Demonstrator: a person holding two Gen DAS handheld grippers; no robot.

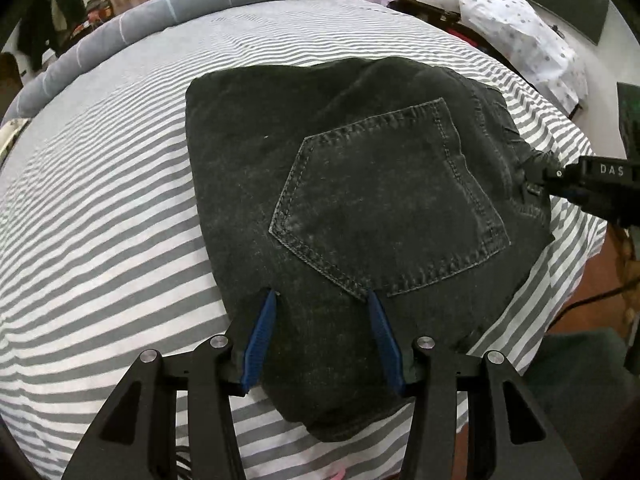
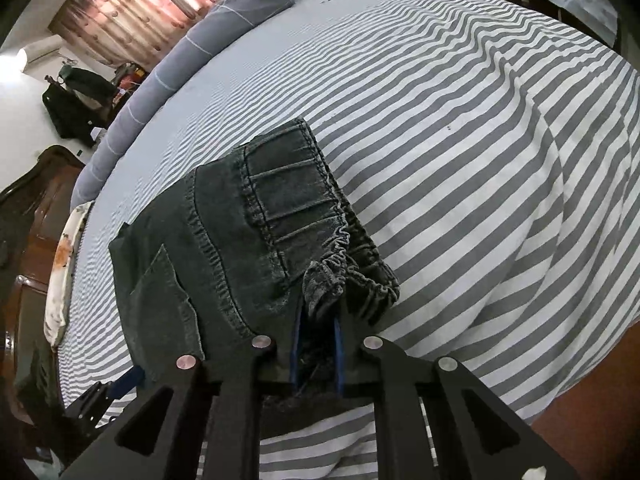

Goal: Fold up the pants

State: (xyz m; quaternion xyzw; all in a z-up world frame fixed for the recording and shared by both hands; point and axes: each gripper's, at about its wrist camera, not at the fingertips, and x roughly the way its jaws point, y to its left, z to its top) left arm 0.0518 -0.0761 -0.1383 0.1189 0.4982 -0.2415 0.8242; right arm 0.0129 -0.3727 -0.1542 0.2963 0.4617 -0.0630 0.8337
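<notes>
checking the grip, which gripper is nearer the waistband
Right. The right gripper is clamped on the waistband; the left gripper straddles the pants' edge below the back pocket, away from it.

A bed with a grey-and-white striped sheet (image 1: 120, 184) fills the view. Along the bed's far edge lies a long grey bolster (image 1: 168, 4) with thin pale lines. Beyond the bolster hang reddish-brown curtains (image 2: 132, 8). Beside the bed, a white dotted cloth (image 1: 516, 24) drapes over something, perhaps a chair. Dark wooden furniture (image 2: 28, 216) stands at the bed's other side.
</notes>
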